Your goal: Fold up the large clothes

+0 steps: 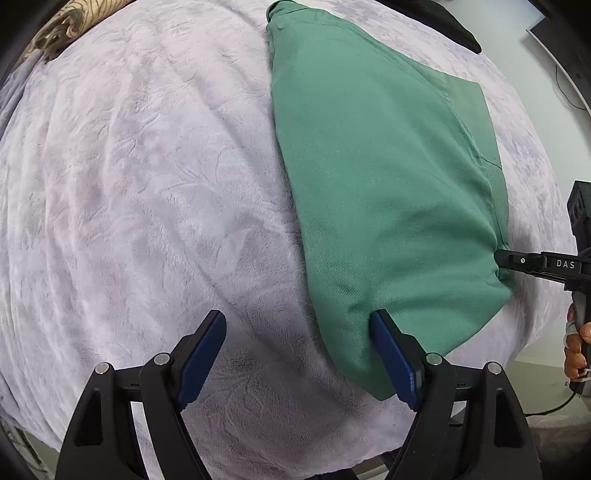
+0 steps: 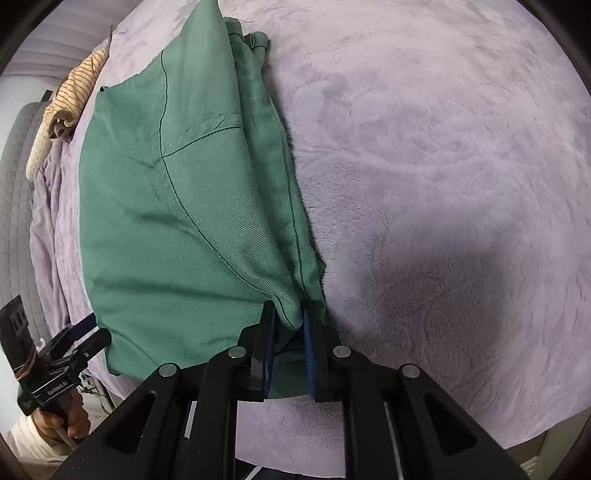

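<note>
A green garment lies folded lengthwise on a lilac fleece blanket. My left gripper is open and empty, low over the blanket; its right finger rests against the garment's near left corner. In the right wrist view the garment runs away from me, and my right gripper is shut on its near corner, the cloth bunched between the pads. The right gripper also shows in the left wrist view at the garment's right edge. The left gripper shows in the right wrist view at the garment's left corner.
A striped beige cloth lies at the far edge of the blanket, also in the left wrist view. A dark object lies at the far right. The bed's near edge is close below the grippers.
</note>
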Demonstrator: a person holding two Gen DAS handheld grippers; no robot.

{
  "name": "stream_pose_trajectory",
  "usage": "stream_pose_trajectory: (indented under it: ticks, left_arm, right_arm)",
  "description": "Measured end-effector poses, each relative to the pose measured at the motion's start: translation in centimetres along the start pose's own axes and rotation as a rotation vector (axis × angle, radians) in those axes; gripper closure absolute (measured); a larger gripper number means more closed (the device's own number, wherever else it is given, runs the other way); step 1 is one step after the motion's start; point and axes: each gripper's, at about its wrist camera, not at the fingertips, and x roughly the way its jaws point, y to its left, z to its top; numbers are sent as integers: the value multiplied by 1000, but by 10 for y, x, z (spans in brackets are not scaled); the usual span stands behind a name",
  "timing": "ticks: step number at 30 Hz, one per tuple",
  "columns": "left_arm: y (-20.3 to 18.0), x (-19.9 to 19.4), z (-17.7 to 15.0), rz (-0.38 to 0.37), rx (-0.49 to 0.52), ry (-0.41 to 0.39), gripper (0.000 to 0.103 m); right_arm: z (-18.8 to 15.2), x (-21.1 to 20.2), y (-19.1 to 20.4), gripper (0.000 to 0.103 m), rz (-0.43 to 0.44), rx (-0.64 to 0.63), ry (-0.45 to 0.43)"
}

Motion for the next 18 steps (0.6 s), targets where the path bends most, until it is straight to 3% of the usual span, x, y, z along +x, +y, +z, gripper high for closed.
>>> stream_pose_trajectory:
  ticks: [5, 7, 9, 16, 18]
  left_arm:
    - [0, -5, -1, 16, -17, 22, 21]
    - [1, -8, -2, 24, -18, 26, 21]
    - [4, -14, -3, 34, -20, 28, 21]
    - [21, -49, 8, 80, -68, -6, 21]
    - [21, -58, 14, 91, -78, -12, 21]
  right_arm:
    - [-10, -11, -5, 86, -4, 17, 0]
    - [-13, -15, -5, 81, -21, 25, 2]
    - [-10, -15, 4, 68, -43, 36, 1]
    - [-16, -57, 8, 59, -123, 73, -54]
    - [-12, -72, 22, 39, -136, 44, -89]
